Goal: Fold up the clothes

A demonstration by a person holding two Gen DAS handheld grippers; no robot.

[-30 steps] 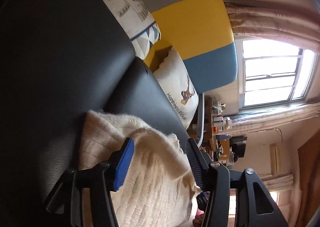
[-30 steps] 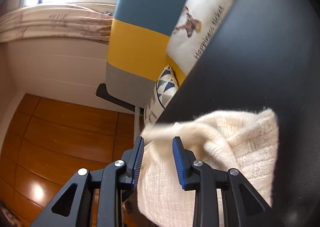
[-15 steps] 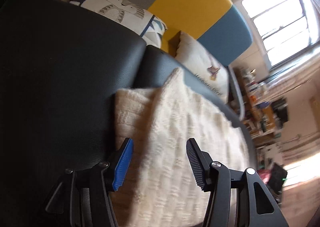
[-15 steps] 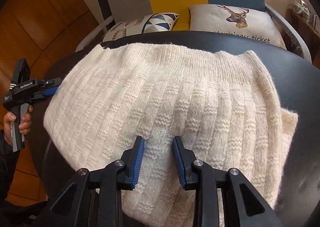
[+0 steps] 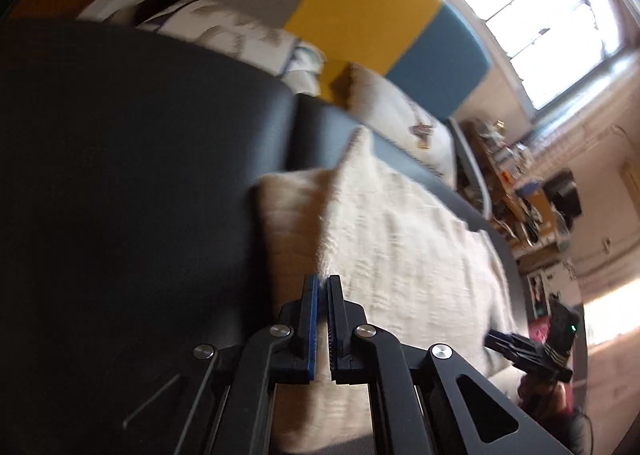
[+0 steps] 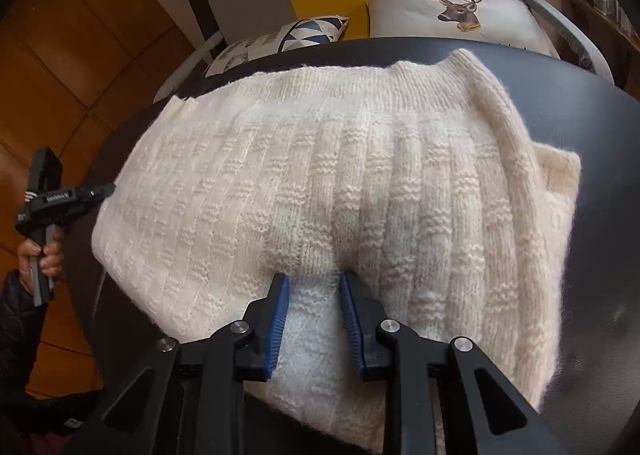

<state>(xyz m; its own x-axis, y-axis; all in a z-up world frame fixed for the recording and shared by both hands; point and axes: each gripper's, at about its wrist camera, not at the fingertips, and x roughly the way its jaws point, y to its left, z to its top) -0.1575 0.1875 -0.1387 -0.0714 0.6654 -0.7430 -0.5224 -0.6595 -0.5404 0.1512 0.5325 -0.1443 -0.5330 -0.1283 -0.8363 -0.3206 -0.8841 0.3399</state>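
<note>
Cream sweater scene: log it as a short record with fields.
garment: cream knit sweater, folded, lying flat
surface: black table
left tongs: shut, at the sweater's edge; whether they pinch fabric cannot be told
right tongs: open, straddling a raised ridge of knit
background: deer cushion on a chair behind the table

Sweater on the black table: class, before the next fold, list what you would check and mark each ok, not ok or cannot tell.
1. Sweater lies wholly on the table: not ok, its near edge appears to overhang.
2. Top layer flat: not ok, a ridge runs along its right side.
3. Left gripper is shut: ok, jaws nearly closed.
4. Left gripper holds fabric: cannot tell, the view is blurred.
5. Right gripper is open: ok, jaws apart over the knit.
6. Table beside the sweater is bare for the fold: ok.
</note>
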